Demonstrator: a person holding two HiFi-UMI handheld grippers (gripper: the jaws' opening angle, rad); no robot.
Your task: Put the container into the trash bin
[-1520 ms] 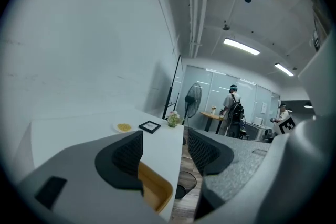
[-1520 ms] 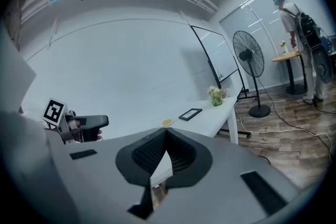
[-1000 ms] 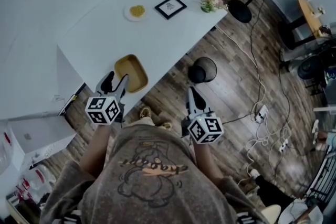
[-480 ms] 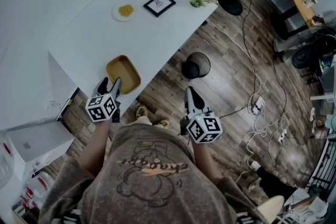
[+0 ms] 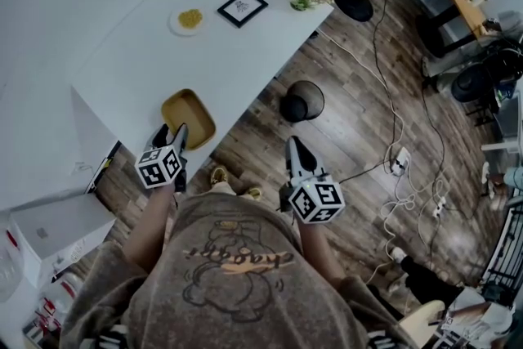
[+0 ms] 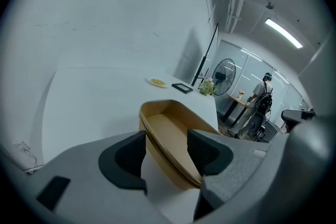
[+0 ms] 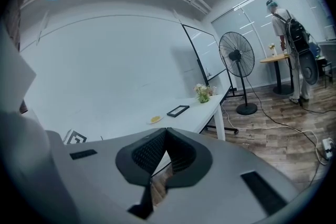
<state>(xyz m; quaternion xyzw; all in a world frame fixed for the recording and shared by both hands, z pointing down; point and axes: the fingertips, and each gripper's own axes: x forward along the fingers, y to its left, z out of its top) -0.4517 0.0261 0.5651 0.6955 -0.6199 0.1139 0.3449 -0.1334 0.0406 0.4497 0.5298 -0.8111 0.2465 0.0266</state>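
My left claw (image 6: 167,153) is open, its pads standing either side of the near wall of the tan oblong container (image 6: 169,128), which sits at the near edge of the white table (image 5: 122,69). It looks light and thin-walled, likely to flex, so I'd pinch that wall gently. My right claw (image 7: 165,152) is closed on nothing. The black trash bin (image 5: 301,102) stands on the floor just beyond the table.

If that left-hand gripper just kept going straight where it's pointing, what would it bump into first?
The tan container on the white table. The left gripper has its jaws apart, and the container's near end lies in line with the gap, seemingly close; depth is unclear.
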